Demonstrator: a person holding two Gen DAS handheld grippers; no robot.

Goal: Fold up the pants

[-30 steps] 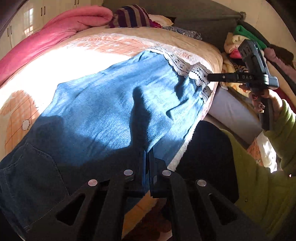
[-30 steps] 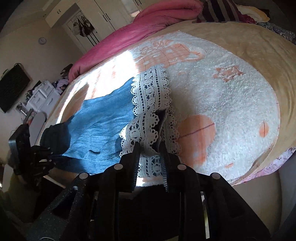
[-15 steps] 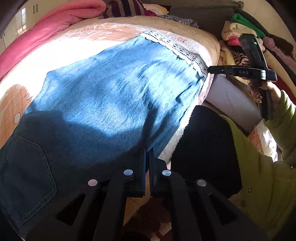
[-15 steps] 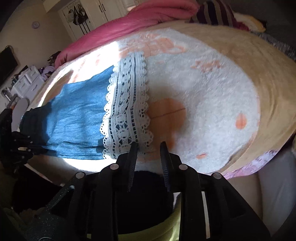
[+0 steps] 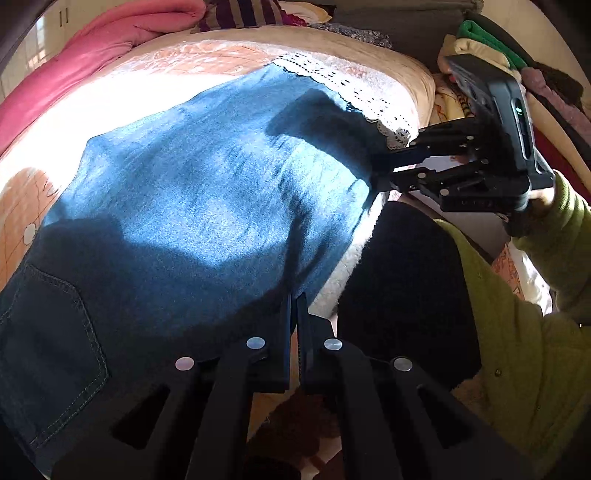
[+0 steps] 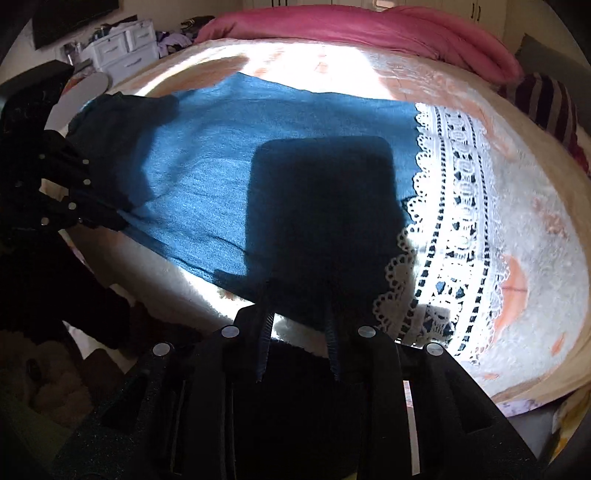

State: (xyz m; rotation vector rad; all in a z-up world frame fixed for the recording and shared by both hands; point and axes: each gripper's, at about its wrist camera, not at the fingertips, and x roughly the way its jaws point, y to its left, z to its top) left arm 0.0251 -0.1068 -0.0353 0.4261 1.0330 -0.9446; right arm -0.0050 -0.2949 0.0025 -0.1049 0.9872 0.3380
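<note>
Blue pants (image 5: 207, 192) with a white lace hem (image 5: 369, 99) lie spread flat across the bed. My left gripper (image 5: 296, 306) is shut on the pants' near edge, toward the dark waist end with the pocket. In the right wrist view the same pants (image 6: 207, 192) run from the left gripper (image 6: 107, 221) at the far left to the lace hem (image 6: 454, 206) on the right. My right gripper (image 6: 297, 314) stands open at the near edge, just left of the lace, with the fabric edge at its tips. The left wrist view shows the right gripper (image 5: 378, 171) beside the hem corner.
A fluffy white and orange blanket (image 6: 535, 258) covers the bed. A pink duvet (image 6: 369, 29) and a striped cushion (image 6: 546, 103) lie at the far side. Folded clothes (image 5: 480, 40) are piled past the hem end. White drawers (image 6: 125, 48) stand beyond the bed. A green sleeve (image 5: 535, 332) is at the right.
The right gripper let go of the lace hem, which now lies flat, and moved along the near edge onto the blue fabric while rolling. The left gripper stayed shut in place.
</note>
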